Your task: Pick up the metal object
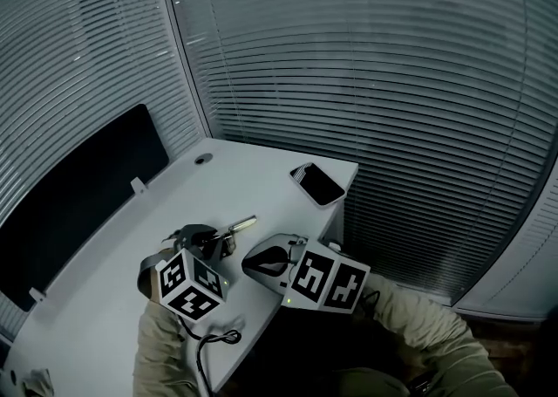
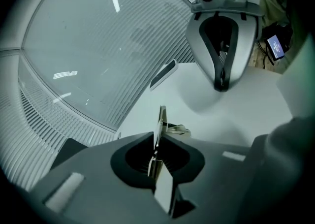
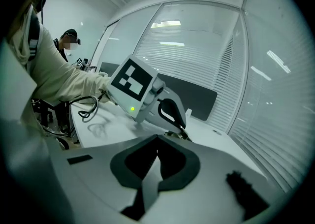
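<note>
Metal object (image 2: pixel 161 119) sits clamped in the left tongs (image 2: pixel 156 151) at the white desk (image 2: pixel 246 114); right tongs (image 3: pixel 157 149) pressed shut.

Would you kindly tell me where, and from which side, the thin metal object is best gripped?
Take the metal object at its near end, pinching across its thin flat faces and coming along its length from the person's side; it sits edge-on, as the left gripper holds it.
</note>
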Action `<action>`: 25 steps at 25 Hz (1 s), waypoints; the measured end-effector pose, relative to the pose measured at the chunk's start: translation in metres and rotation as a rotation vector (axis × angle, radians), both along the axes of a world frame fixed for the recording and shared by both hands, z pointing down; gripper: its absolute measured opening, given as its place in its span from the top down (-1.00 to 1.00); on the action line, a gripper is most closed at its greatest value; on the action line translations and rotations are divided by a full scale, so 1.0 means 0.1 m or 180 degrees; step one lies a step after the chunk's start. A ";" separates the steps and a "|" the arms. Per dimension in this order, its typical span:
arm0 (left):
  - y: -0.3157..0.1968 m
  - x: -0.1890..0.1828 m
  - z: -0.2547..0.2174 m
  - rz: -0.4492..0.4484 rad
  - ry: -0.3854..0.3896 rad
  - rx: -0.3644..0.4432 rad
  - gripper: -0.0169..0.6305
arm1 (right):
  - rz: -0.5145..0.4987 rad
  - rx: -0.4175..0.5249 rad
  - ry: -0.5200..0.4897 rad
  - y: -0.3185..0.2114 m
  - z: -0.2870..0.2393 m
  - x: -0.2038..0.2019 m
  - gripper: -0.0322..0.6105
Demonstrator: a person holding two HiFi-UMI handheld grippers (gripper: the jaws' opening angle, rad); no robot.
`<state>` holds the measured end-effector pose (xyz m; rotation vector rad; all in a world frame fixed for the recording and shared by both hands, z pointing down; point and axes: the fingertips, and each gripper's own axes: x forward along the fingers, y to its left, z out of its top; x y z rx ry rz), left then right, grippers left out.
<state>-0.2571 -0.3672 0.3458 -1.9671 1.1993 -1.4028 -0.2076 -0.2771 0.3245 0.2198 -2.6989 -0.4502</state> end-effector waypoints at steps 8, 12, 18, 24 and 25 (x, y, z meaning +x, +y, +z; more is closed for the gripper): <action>0.27 0.29 -0.66 0.0258 0.1072 0.0416 0.87 | 0.0069 0.0067 -0.0177 0.09 -0.23 0.11 0.89; 0.52 0.47 -1.01 0.0483 0.1657 0.0682 0.87 | 0.0159 0.0119 -0.0303 0.17 -0.37 0.26 0.89; 0.83 0.56 -1.06 0.0588 0.2065 0.0878 0.88 | 0.0166 0.0115 -0.0392 0.35 -0.41 0.36 0.89; 1.28 0.76 -1.27 0.0668 0.2336 0.1143 0.88 | 0.0115 0.0171 -0.0574 0.57 -0.49 0.47 0.89; 1.36 0.81 -1.30 0.0683 0.2359 0.1181 0.88 | 0.0111 0.0185 -0.0615 0.60 -0.50 0.51 0.89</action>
